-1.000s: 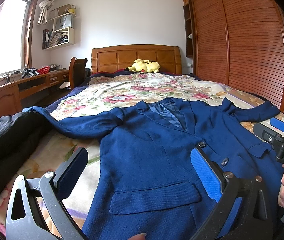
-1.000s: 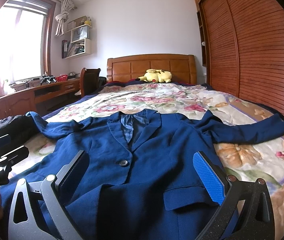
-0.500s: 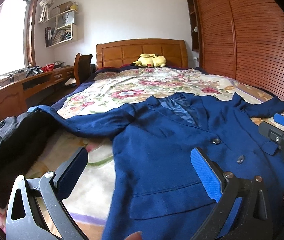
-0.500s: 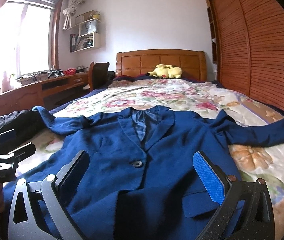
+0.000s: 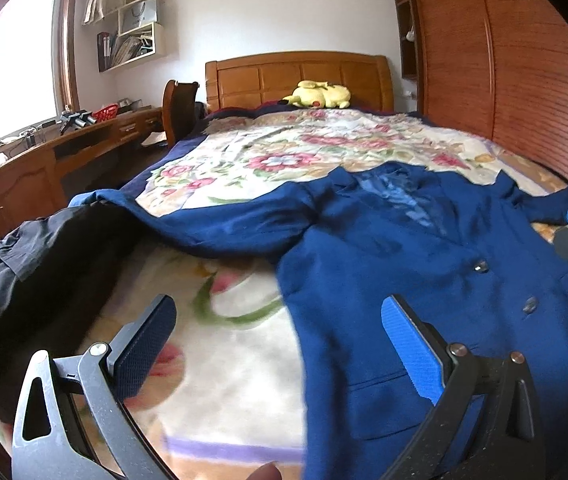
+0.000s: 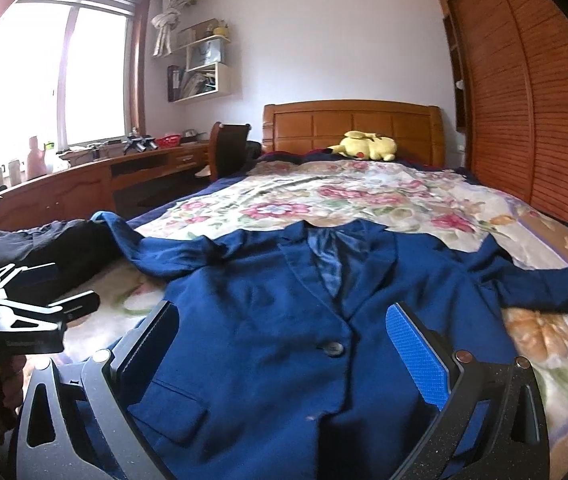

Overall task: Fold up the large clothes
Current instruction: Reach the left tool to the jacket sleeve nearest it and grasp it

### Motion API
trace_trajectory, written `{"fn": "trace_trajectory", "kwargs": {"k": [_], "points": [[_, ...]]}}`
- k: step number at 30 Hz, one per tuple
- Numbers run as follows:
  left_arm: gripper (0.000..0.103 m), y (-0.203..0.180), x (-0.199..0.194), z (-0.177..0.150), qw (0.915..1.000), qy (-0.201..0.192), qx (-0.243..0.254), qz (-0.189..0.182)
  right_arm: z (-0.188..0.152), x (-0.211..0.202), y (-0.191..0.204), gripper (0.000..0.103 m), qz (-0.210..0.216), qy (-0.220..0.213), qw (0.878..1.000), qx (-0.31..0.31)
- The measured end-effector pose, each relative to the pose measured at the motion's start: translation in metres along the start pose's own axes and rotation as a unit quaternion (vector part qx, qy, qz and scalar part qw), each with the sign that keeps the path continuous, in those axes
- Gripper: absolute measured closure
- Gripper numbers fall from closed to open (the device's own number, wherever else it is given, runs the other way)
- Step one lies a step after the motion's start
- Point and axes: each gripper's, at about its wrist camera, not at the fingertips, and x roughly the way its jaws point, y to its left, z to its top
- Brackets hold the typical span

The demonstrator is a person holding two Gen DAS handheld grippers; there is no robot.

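The blue jacket is lying face up and buttoned on the flowered bed, collar toward the headboard, both sleeves spread out sideways — so folding is judged to be only starting. The left claw is hanging wide open over the jacket's left edge, gripping nothing; the right claw is likewise gaping over the chest, empty. The next move is probably calling for each claw to pinch a sleeve or side hem and carry it inward across the front. The left wrist view is showing a black garment beside the left sleeve in full, while the right wrist view is showing the right sleeve stretching out — barely seen from the left.
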Motion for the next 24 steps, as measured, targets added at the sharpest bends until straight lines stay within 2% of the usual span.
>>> {"fn": "trace_trajectory", "kwargs": {"k": [11, 21, 24], "points": [[0.000, 0.040, 0.034, 0.011, 0.9992, 0.039, -0.009, -0.003, 0.005, 0.028, 0.008, 0.000, 0.027, 0.022, 0.999, -0.015], [0.000, 0.049, 0.076, 0.033, 0.9986, 0.051, 0.013, 0.002, 0.008, 0.042, 0.011, 0.000, 0.032, 0.050, 0.998, -0.027], [0.013, 0.054, 0.090, 0.038, 0.9982, 0.059, 0.011, 0.000, 0.012, 0.045, 0.017, 0.000, 0.035, 0.059, 0.997, -0.035]]}}
